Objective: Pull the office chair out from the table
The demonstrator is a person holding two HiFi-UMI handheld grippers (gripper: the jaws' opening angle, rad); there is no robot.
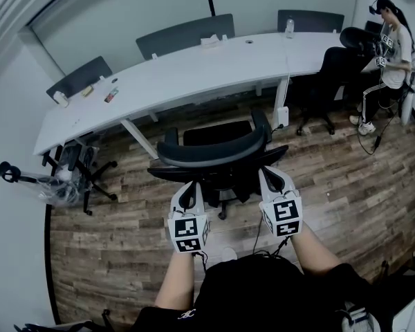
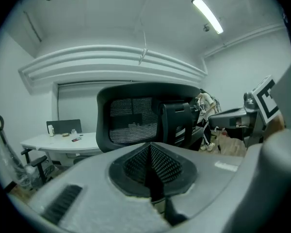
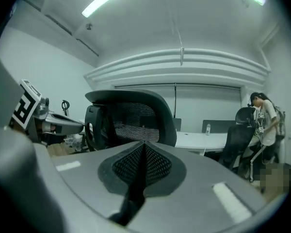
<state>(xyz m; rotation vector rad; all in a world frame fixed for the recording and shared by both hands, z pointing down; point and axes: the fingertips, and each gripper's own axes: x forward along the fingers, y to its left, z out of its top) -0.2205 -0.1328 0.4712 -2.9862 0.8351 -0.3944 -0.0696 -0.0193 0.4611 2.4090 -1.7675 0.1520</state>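
The black mesh office chair [image 1: 214,154] stands on the wooden floor a little way out from the long white table [image 1: 194,71], its back towards me. My left gripper [image 1: 188,187] is just behind the left side of the chair's back, and my right gripper [image 1: 268,177] is behind the right side. The left gripper view has the left gripper [image 2: 150,147] shut with nothing between its pads, and the chair's back [image 2: 131,115] rises ahead. My right gripper [image 3: 144,144] is likewise shut and empty, facing the mesh back [image 3: 136,118]. Whether either tip touches the chair is hidden.
Grey chairs [image 1: 185,34] stand along the table's far side. Another black chair [image 1: 335,75] and a standing person [image 1: 394,47] are at the right. A chair base with a plastic bag [image 1: 72,175] sits at the left. A bottle [image 1: 289,26] and small items lie on the table.
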